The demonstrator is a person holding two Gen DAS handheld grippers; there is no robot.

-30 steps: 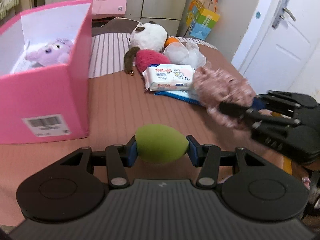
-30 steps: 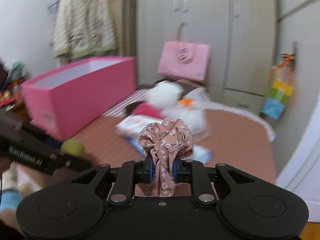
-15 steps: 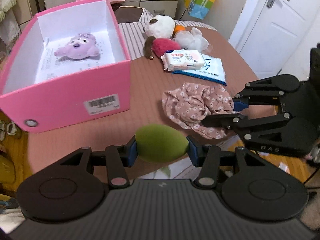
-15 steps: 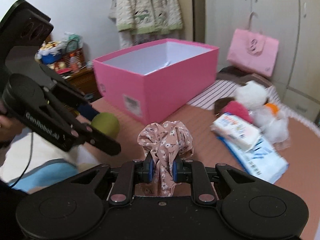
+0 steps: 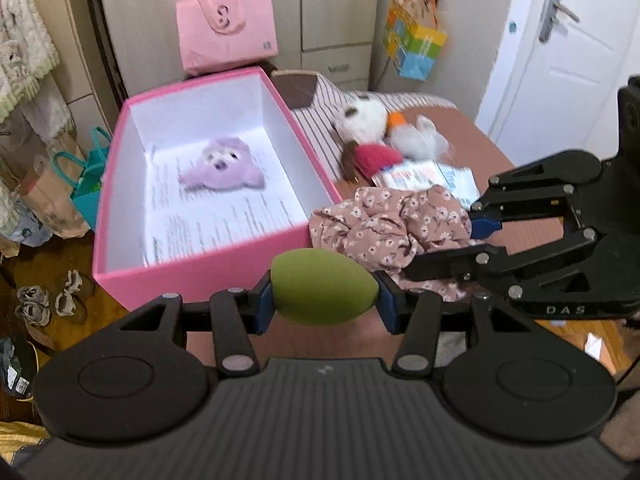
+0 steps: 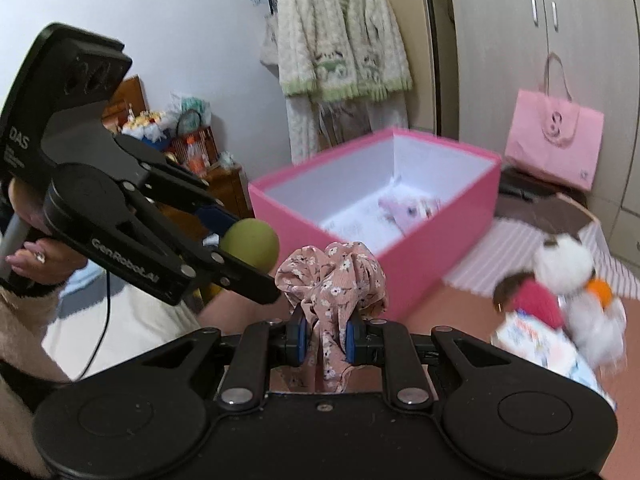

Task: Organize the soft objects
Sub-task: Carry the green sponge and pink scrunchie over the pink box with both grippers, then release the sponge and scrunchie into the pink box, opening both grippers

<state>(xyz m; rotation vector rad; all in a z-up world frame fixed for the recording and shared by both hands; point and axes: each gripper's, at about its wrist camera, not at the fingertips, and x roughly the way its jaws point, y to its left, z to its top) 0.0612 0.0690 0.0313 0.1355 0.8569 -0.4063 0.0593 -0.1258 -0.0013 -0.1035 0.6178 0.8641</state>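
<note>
My left gripper (image 5: 324,300) is shut on a green egg-shaped sponge (image 5: 323,292), held above the near edge of an open pink box (image 5: 208,258). A purple plush toy (image 5: 224,168) lies inside the box. My right gripper (image 6: 324,338) is shut on a pink floral cloth (image 6: 332,280), just right of the sponge and near the box's front right corner. In the right wrist view the box (image 6: 340,236) lies ahead and the left gripper (image 6: 240,256) with the sponge (image 6: 251,244) is at left.
A white plush (image 5: 366,114), a red plush (image 5: 376,156), a white fluffy toy (image 5: 418,142) and a tissue pack (image 5: 416,174) lie on the brown table (image 5: 480,152) right of the box. A pink bag (image 5: 226,32) stands behind. Bags and shoes sit on the floor at left.
Both grippers have risen and moved left toward the pink box, carrying the sponge and the floral cloth. The box's inside now shows from above.
</note>
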